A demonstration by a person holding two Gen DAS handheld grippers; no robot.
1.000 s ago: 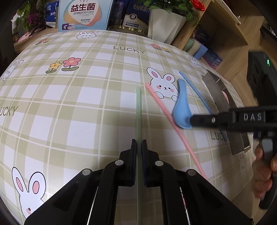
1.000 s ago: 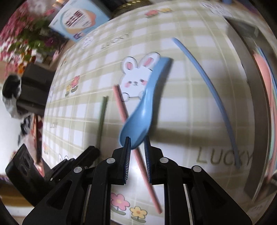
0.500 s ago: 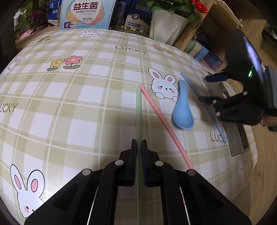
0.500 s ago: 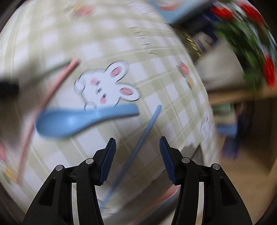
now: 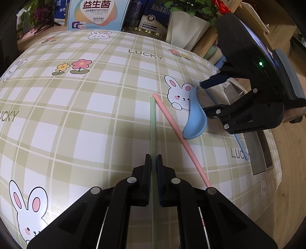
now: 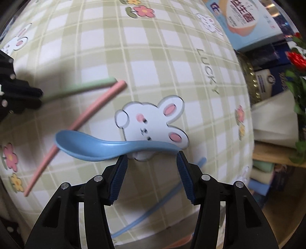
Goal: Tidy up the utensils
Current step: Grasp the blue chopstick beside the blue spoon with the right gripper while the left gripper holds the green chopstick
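Observation:
My left gripper is shut on a green chopstick that points away over the checked tablecloth. A pink chopstick lies beside it, slanting right. A blue spoon lies to the right, its bowl over the pink chopstick. My right gripper is open, its fingertips on either side of the blue spoon's handle. It also shows in the left wrist view. A blue chopstick lies below it, near the table edge.
A metal tray sits at the table's right edge. Boxes, a white plant pot and a wooden shelf stand behind the table. The table edge drops off at the right.
My right gripper opened, swung round from the spoon's bowl end and now straddles its handle. The spoon has tilted slightly. My left gripper keeps its hold on the green chopstick.

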